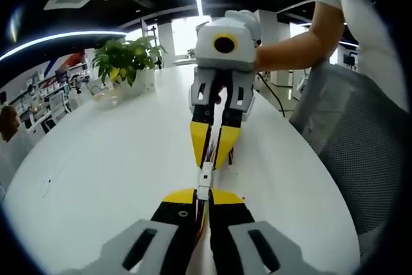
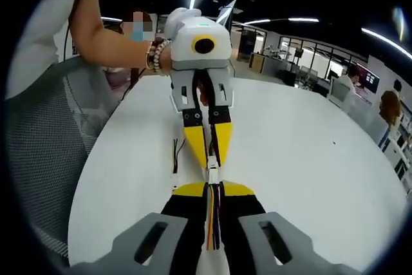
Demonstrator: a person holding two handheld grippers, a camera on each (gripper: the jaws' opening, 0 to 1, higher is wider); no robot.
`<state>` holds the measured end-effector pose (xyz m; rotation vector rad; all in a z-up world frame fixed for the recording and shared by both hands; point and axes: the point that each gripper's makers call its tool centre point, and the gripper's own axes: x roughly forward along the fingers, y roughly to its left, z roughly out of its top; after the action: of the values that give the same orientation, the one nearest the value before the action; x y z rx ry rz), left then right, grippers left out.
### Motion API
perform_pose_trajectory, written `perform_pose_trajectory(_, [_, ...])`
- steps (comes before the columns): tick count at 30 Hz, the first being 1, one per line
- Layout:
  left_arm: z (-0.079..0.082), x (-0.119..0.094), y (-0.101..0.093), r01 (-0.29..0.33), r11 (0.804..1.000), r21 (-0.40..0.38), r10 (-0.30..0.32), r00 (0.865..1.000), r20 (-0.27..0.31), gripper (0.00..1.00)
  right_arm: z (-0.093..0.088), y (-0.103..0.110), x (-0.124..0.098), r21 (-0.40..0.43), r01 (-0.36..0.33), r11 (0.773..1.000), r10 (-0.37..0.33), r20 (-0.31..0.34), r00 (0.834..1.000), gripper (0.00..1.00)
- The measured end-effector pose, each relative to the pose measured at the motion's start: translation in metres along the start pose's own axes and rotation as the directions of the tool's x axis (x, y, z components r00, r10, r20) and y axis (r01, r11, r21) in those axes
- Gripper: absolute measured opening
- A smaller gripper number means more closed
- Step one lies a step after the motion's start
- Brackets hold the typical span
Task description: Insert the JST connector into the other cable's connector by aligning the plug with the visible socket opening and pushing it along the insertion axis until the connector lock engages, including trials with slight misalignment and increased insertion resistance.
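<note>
Two connectors: white JST pair (image 1: 205, 181) meets nose to nose between both tips, above the white table (image 1: 109, 159).
Left gripper (image 1: 196, 205): clamped on its cable.
Right gripper (image 2: 212, 192): pinching coloured wires (image 2: 213, 220).
Risk: slight tilt could jam it, lock probably won't click.

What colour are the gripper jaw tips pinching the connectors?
Yellow on both grippers, over black. Clearest in the right gripper view, where the left gripper meets the white connector.
</note>
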<state>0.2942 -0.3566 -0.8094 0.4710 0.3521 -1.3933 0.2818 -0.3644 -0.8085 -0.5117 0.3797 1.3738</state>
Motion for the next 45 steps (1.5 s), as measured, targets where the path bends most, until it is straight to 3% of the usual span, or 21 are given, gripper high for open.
perform_pose_trajectory(11, [-0.002, 0.004, -0.004, 0.008, 1.0, 0.017, -0.008, 1.0, -0.029, 0.01, -0.001, 0.003, 0.001, -0.012, -0.01, 1.0, 0.01, -0.026, 1.0, 0.04])
perform_pose_trajectory(17, [-0.003, 0.004, -0.005, 0.012, 0.999, 0.032, -0.01, 0.999, -0.049, 0.01, -0.002, 0.004, 0.003, -0.028, -0.02, 0.999, 0.018, -0.073, 0.997, 0.03])
perform_pose_trajectory(22, [-0.003, 0.006, -0.007, 0.015, 0.999, 0.04, -0.012, 0.998, -0.062, 0.01, -0.01, 0.005, 0.005, -0.043, -0.027, 0.999, 0.02, -0.148, 0.989, 0.03])
perform_pose_trajectory(27, [-0.004, 0.007, -0.008, 0.015, 0.999, 0.044, -0.012, 0.997, -0.075, 0.01, -0.013, 0.004, 0.005, -0.045, -0.03, 0.999, 0.022, -0.182, 0.983, 0.03])
perform_pose_trajectory(45, [-0.008, 0.007, -0.008, 0.017, 0.999, 0.031, -0.014, 0.996, -0.089, 0.01, -0.023, 0.005, 0.011, -0.076, -0.048, 0.996, 0.027, -0.257, 0.966, 0.03])
